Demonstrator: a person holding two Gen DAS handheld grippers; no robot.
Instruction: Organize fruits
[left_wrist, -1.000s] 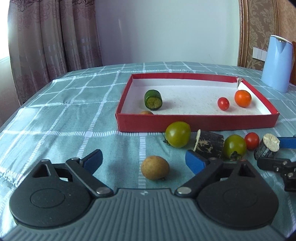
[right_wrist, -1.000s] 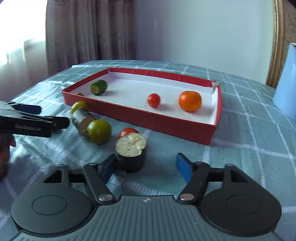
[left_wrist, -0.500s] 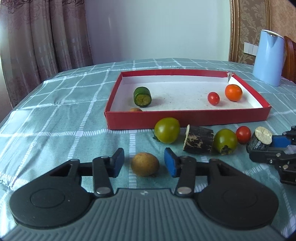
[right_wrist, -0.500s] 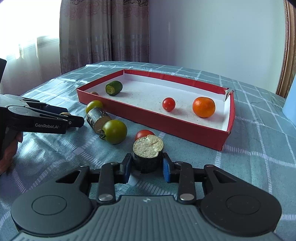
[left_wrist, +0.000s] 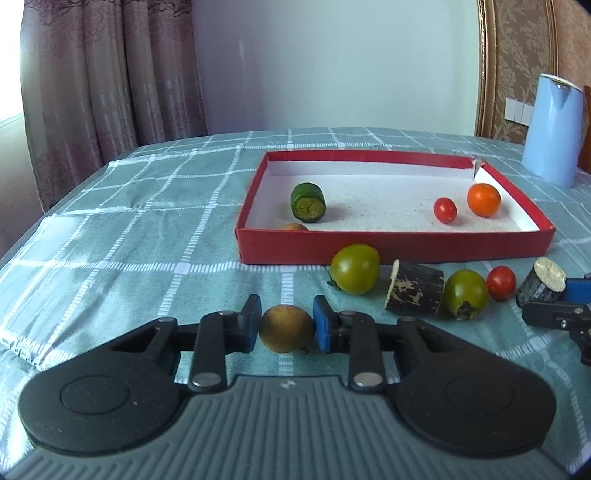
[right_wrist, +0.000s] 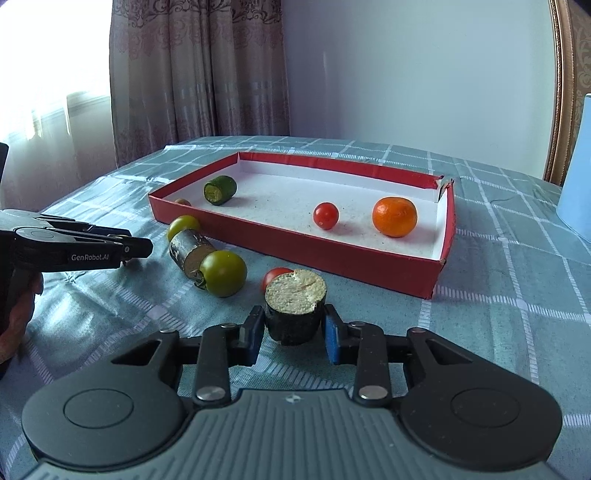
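Between the left gripper's (left_wrist: 285, 326) pads sits 1 brown round fruit (left_wrist: 286, 328); a 2nd one (left_wrist: 295, 227) peeks over the near wall of the 1 red tray (left_wrist: 391, 246) ahead of it. Dark cut chunks: 2, with 1 (right_wrist: 294, 307) clamped in the right gripper (right_wrist: 294, 334) and 1 (left_wrist: 413, 292) lying ahead-right of the left gripper. Green tomatoes: 2 (left_wrist: 355, 269) (left_wrist: 464, 293). Red cherry tomatoes: 2 (left_wrist: 501, 282) (left_wrist: 445, 210). Oranges: 1 (left_wrist: 483, 199). Green cucumber pieces: 1 (left_wrist: 308, 202). Blue kettles: 1 (left_wrist: 552, 146).

Left gripper (left_wrist: 284, 328): black linkage arms, blue pads, silver rivets, round black discs, ribbed grey housing with small white logo; right gripper (right_wrist: 295, 332) same build; left one's side reads "GenRobot.AI" in white.
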